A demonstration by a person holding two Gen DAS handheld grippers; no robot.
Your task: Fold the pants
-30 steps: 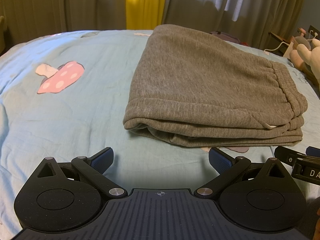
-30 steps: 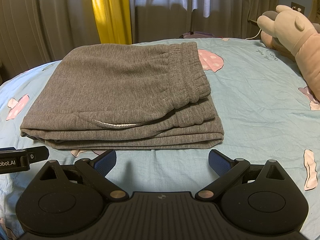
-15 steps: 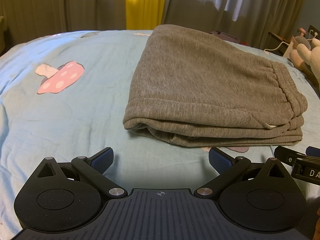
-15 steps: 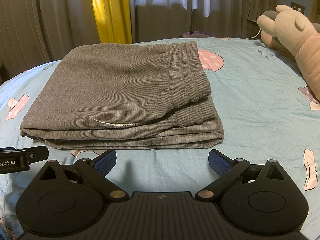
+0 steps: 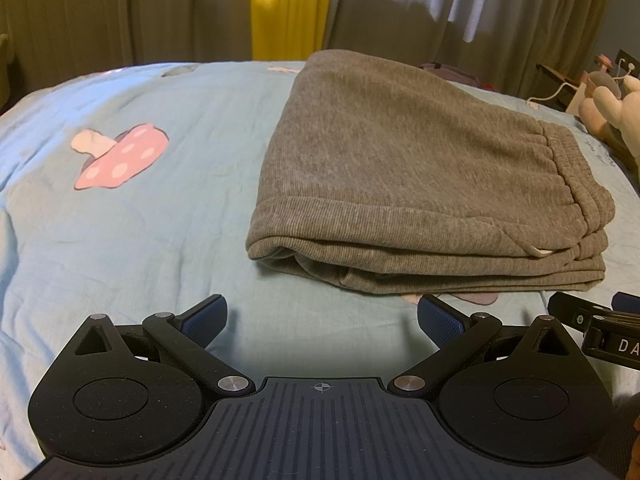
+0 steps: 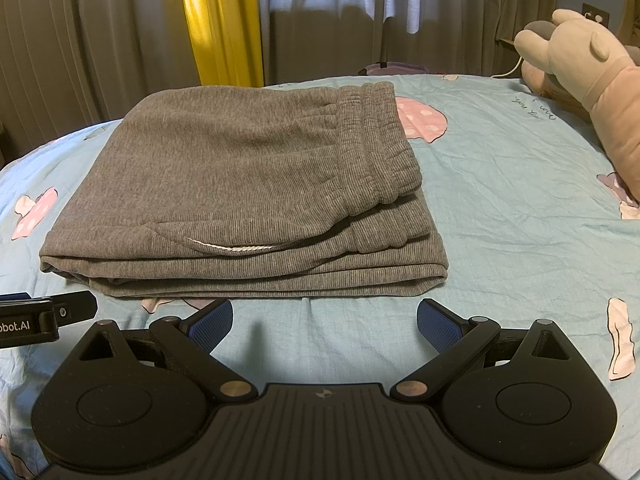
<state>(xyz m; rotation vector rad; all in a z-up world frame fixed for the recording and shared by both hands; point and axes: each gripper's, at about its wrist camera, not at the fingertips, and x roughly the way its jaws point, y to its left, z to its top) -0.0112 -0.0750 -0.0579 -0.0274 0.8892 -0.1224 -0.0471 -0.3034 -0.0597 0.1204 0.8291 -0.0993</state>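
Observation:
The grey pants [image 5: 412, 184] lie folded in a flat stack on the light blue bed sheet [image 5: 152, 232], waistband to the right. They also show in the right wrist view [image 6: 240, 184], with a white drawstring at the pocket edge. My left gripper [image 5: 322, 316] is open and empty, just short of the stack's near left corner. My right gripper [image 6: 324, 318] is open and empty, just short of the stack's near edge. Each gripper shows at the edge of the other's view.
A plush toy [image 6: 588, 80] lies at the right side of the bed. Curtains [image 6: 220, 20] hang behind the bed. The sheet has pink mushroom prints [image 5: 120, 156]. A white cable [image 5: 556, 92] and small items sit at the far right.

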